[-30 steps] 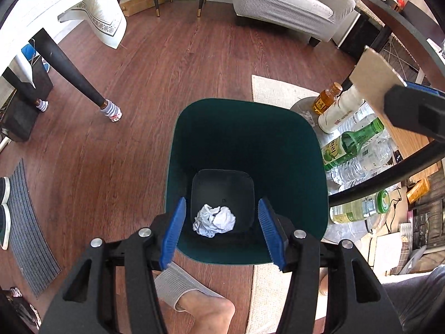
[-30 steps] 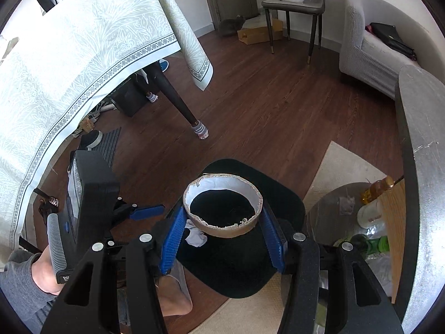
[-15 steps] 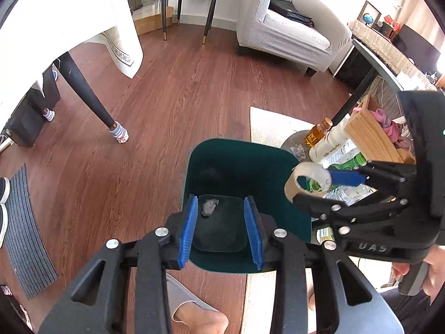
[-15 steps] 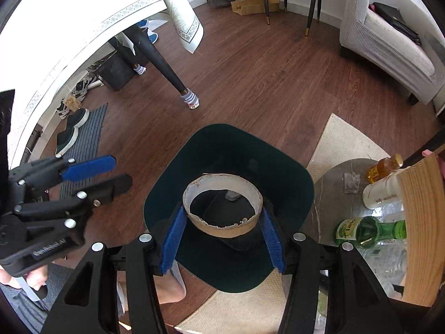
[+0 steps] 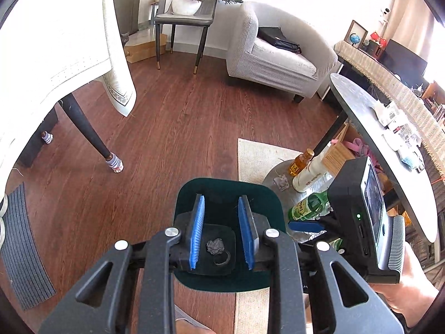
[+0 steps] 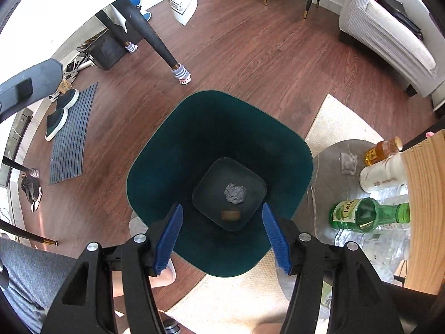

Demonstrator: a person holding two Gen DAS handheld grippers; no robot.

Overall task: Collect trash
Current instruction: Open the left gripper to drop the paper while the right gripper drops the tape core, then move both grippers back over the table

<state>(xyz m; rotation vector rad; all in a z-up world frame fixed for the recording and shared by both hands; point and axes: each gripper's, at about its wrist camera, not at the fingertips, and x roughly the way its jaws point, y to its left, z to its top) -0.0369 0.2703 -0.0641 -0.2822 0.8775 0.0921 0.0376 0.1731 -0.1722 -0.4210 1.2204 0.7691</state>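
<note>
- Lying at the bottom of the dark green bin (image 6: pixel 178 150), we see a crumpled paper ball (image 6: pixel 235 193) and, just beside it, the cardboard tape ring (image 5: pixel 222 258), which looks blurred in the right wrist view.
- Above the bin's mouth hangs our right gripper (image 6: pixel 222 238), pointing steeply down; its blue pads (image 6: pixel 168 240) stand wide apart after spreading in the last moment, and nothing is between them.
- Our left gripper (image 5: pixel 221 229) is also over the bin, its pads (image 5: pixel 197 232) drawn closer together in the last moment yet apart, gripping nothing; the paper ball shows through the gap, far below.
- A bare hand (image 5: pixel 411 286) holds the right gripper's handle at the edge of the left wrist view.
- The bin stands on a wooden floor (image 6: pixel 250 55), its near side over a pale rug (image 6: pixel 222 303).
- Just beside the bin, on a low round stand (image 6: pixel 325 167), we see a green glass bottle (image 6: pixel 367 215) lying on its side, a white bottle (image 6: pixel 382 176), an amber bottle (image 6: pixel 382 150), clear plastic bottles (image 6: pixel 378 247) and a small scrap of crumpled paper (image 6: pixel 348 162).
- Farther off are a table leg wearing a striped sock (image 6: pixel 182 73), a gray doormat (image 6: pixel 71 139) with shoes and a light armchair (image 6: pixel 386 30).
</note>
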